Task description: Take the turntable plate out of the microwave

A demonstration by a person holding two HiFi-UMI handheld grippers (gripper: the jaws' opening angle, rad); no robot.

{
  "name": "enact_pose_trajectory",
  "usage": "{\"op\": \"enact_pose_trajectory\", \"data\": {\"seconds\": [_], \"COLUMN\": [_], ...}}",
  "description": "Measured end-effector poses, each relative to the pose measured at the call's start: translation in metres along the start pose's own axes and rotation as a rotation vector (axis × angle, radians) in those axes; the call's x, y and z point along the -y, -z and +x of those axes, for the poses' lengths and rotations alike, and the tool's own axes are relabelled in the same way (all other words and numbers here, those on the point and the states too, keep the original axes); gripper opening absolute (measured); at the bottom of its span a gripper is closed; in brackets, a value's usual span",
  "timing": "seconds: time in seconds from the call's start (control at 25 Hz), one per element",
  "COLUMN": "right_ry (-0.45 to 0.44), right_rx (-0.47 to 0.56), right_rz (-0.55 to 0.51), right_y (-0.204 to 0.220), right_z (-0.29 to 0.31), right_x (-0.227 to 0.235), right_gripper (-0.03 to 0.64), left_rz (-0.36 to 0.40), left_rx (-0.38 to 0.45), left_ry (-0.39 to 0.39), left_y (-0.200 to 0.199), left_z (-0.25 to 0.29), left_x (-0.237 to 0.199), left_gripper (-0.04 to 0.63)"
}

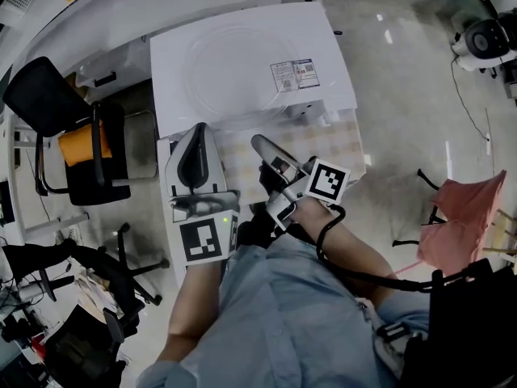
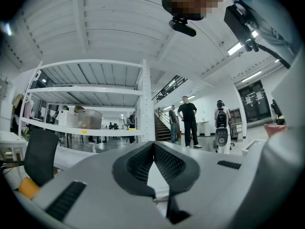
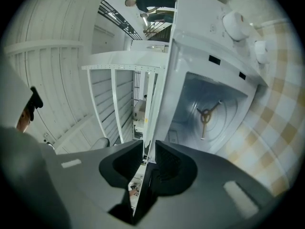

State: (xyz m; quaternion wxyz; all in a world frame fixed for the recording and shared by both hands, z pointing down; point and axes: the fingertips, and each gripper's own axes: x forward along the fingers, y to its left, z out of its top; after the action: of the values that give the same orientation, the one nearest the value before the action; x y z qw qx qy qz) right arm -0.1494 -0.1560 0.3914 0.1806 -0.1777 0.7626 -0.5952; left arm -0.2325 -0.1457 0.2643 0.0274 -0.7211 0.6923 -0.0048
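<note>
1. Microwave (image 1: 242, 63) on checked tablecloth (image 1: 339, 145), with door (image 3: 159, 80) swung open and seen edge-on in the right gripper view
2. Turntable plate (image 3: 224, 128) not out yet: flat on the cavity floor, with a three-armed hub (image 3: 206, 116) visible through its middle
3. Right gripper (image 3: 148, 142): slightly parted, thin door edge running between the pads, which appear clear of it, so no real hold on anything; outside the cavity, aimed level at the opening
4. Left gripper (image 2: 153, 144): fingertips touching, nothing between them; aimed away from the microwave at shelves (image 2: 90, 94) and standing people (image 2: 189, 120); just beside the right one in the head view
5. Handling, judged: looks like clear glass, so stiff, brittle, hefty for how thin it is, slick on both faces; expect a chip or a break from a drop or a knock on the cavity lip
6. Where to grip: the rim nearest the opening, one pad on top, one underneath; probably needs a roll of the gripper first, since the pads now straddle an upright edge and the plate is flat
7. Bite well past the rim, not on its tip, to stop slipping on glass
8. Lift off the hub first, then draw straight out and level
9. Held by one rim only, likely to sag or twist; worth supporting the opposite rim with the left gripper once clear of the cavity
</note>
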Motion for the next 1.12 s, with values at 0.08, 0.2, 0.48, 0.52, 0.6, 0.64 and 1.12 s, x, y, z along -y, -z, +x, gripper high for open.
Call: {"op": "enact_pose_trajectory", "data": {"seconds": [0.08, 0.2, 0.48, 0.52, 0.6, 0.64, 1.12], "right_ry": [0.005, 0.014, -0.017, -0.018, -0.003, 0.011, 0.109], "right_rx": [-0.019, -0.046, -0.082, -0.083, -0.080, -0.074, 0.016], "right_rz": [-0.014, -0.098, -0.459, -0.526, -0.663, -0.728, -1.234], "right_y": [0.006, 0.011, 0.015, 0.014, 0.012, 0.010, -0.006], "right_z": [-0.009, -0.023, -0.049, -0.052, -0.056, -0.058, -0.082], "right_x": [-0.001, -0.011, -0.068, -0.078, -0.095, -0.103, -0.156], "right_gripper": [0.078, 0.077, 0.051, 0.047, 0.031, 0.025, 0.002], "left_rz": [-0.002, -0.003, -0.001, 0.003, 0.009, 0.011, 0.013], "left_rx": [0.000, 0.001, 0.014, 0.016, 0.019, 0.021, 0.053], "left_ry": [0.001, 0.002, 0.000, -0.001, -0.003, -0.004, -0.011], "left_y": [0.000, -0.002, -0.016, -0.018, -0.023, -0.026, -0.051], "left_z": [-0.004, -0.012, -0.038, -0.041, -0.047, -0.050, -0.079], "left_x": [0.007, 0.018, 0.047, 0.051, 0.058, 0.062, 0.099], "left_gripper": [0.008, 0.008, 0.008, 0.008, 0.008, 0.008, 0.008]}}
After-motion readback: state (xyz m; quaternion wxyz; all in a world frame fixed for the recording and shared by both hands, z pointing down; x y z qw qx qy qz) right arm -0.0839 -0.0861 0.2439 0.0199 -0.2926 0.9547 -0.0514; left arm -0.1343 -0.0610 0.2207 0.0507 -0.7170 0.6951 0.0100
